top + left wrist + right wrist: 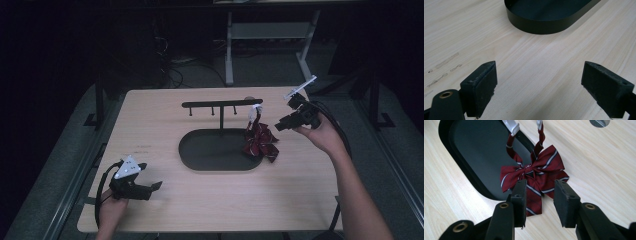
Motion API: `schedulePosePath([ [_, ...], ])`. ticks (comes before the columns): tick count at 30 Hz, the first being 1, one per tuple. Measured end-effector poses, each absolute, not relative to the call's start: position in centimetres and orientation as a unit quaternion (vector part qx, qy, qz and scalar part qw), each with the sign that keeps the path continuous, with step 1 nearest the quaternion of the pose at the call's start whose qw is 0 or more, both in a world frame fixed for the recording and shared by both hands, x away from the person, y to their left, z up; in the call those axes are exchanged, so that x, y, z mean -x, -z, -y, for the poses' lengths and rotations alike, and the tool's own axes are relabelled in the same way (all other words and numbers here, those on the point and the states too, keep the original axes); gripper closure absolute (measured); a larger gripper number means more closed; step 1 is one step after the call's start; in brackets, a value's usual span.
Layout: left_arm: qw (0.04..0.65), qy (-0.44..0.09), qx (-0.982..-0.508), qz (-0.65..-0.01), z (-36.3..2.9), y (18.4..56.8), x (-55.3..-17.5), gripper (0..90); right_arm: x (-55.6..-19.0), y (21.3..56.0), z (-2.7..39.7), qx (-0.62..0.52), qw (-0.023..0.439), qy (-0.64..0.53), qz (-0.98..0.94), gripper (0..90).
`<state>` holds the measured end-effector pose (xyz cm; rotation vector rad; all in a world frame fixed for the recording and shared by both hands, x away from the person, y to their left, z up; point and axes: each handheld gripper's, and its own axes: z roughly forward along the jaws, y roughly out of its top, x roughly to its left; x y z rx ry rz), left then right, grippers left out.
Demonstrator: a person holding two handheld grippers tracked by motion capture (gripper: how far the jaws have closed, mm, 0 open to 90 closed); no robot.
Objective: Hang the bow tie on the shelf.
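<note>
Red striped bow tie (260, 141) hanging by its strap from the right end of the black T-shaped rack (222, 105), draped over the right rim of the oval black tray (200, 160) and onto the light wooden table (165, 115). Right gripper (281, 124) held up just right of the bow tie, jaws parted and released, bow tie seen beyond them, no pad pressing on it. Left gripper (155, 186) low at the near left corner, well apart from the tray, jaws spread wide over bare wood, grasping nothing. Left hand (111, 209) behind it.
</note>
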<state>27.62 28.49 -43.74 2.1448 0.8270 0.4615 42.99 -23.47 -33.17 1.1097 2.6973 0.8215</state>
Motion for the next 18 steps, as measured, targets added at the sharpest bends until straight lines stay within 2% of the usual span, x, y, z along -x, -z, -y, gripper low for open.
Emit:
schedulePosePath([
  [18,0.388,-0.182,-0.843,-0.326,-28.5,43.8,-27.6,13.2,-42.2,34.6,24.1,-0.373,0.041,-0.276,-0.885,56.2],
])
